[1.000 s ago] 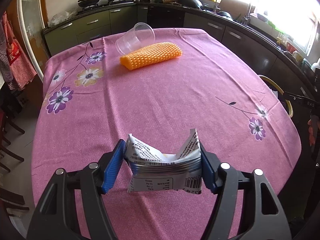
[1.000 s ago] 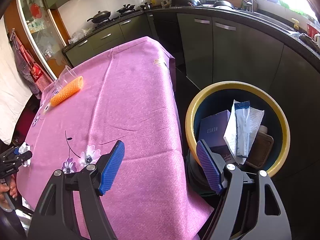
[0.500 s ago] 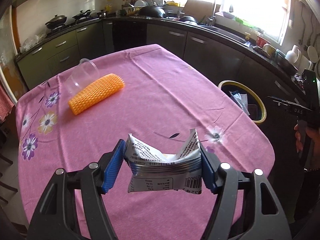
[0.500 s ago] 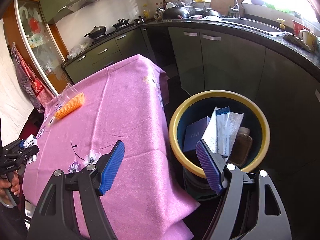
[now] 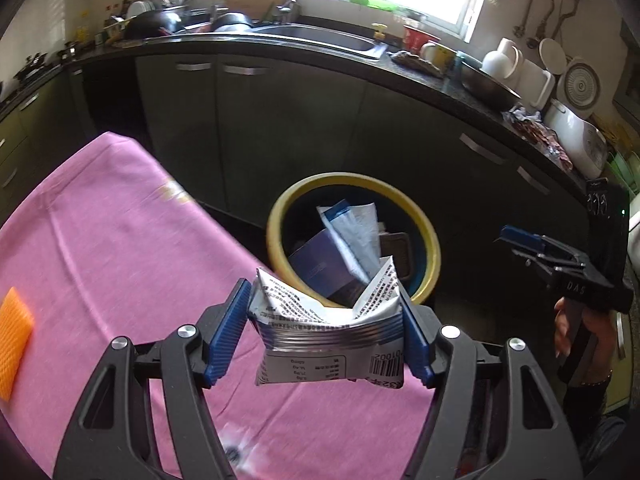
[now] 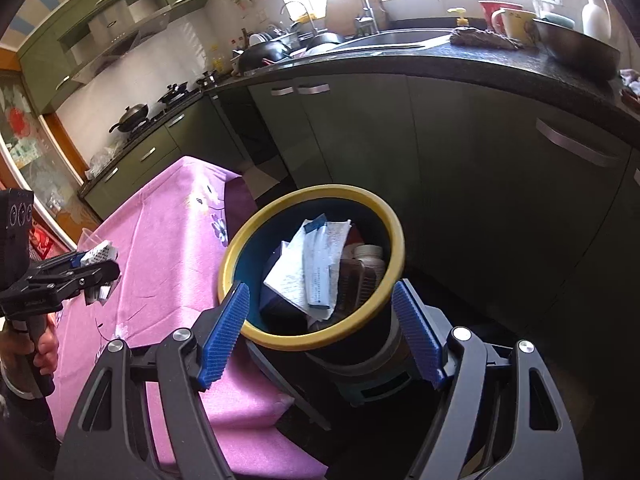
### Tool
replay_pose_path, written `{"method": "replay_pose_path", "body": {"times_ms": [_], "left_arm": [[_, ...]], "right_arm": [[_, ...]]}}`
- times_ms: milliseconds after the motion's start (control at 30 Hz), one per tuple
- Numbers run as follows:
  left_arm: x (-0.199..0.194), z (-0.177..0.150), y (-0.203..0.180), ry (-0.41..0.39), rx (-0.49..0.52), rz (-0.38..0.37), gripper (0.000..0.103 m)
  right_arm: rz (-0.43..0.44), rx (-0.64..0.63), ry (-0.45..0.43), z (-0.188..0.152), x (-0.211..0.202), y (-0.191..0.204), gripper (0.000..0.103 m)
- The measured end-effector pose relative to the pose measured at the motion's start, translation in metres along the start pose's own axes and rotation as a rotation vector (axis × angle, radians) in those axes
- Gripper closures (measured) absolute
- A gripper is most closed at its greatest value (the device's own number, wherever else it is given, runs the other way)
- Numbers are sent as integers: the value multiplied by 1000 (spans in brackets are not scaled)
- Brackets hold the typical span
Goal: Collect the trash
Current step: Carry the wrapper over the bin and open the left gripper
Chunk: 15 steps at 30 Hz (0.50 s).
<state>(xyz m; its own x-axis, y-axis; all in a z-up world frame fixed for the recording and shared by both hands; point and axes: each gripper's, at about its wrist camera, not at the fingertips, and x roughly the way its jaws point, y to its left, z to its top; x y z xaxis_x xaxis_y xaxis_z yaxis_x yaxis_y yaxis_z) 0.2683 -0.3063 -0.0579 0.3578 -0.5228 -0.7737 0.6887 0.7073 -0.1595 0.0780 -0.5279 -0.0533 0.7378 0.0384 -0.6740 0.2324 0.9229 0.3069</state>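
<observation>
My left gripper (image 5: 326, 336) is shut on a crumpled silver and white snack wrapper (image 5: 326, 340), held above the table's near corner and facing the bin. The yellow-rimmed trash bin (image 5: 276, 220) stands on the floor beside the table and holds a blue box, paper packaging and a bottle. My right gripper (image 6: 320, 332) is open and empty, hovering just in front of the bin (image 6: 240, 252). The left gripper with the wrapper (image 6: 98, 254) shows at the left of the right wrist view. The right gripper (image 5: 532, 242) shows at the right of the left wrist view.
The pink flowered tablecloth (image 5: 100, 248) covers the table left of the bin. An orange foam net sleeve (image 5: 14, 336) lies at the table's left. A clear plastic cup (image 6: 86, 236) peeks behind the left gripper. Dark kitchen cabinets (image 5: 280, 120) and a cluttered counter run behind the bin.
The left gripper has swung right with the wrapper, from facing the table to facing the bin. The right gripper has moved closer to the bin and stayed open.
</observation>
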Motion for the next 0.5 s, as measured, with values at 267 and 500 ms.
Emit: {"method": "replay_pose_path", "body": {"times_ms": [267,500], "left_arm": [[98,54,-47,53,84,-45,28],[75,41,-19,-9,-7,-33,19]], "right_arm": [[-11,50,6,-5,-2,-23,28],[-48,43,1,-10,-5,-21,26]]}}
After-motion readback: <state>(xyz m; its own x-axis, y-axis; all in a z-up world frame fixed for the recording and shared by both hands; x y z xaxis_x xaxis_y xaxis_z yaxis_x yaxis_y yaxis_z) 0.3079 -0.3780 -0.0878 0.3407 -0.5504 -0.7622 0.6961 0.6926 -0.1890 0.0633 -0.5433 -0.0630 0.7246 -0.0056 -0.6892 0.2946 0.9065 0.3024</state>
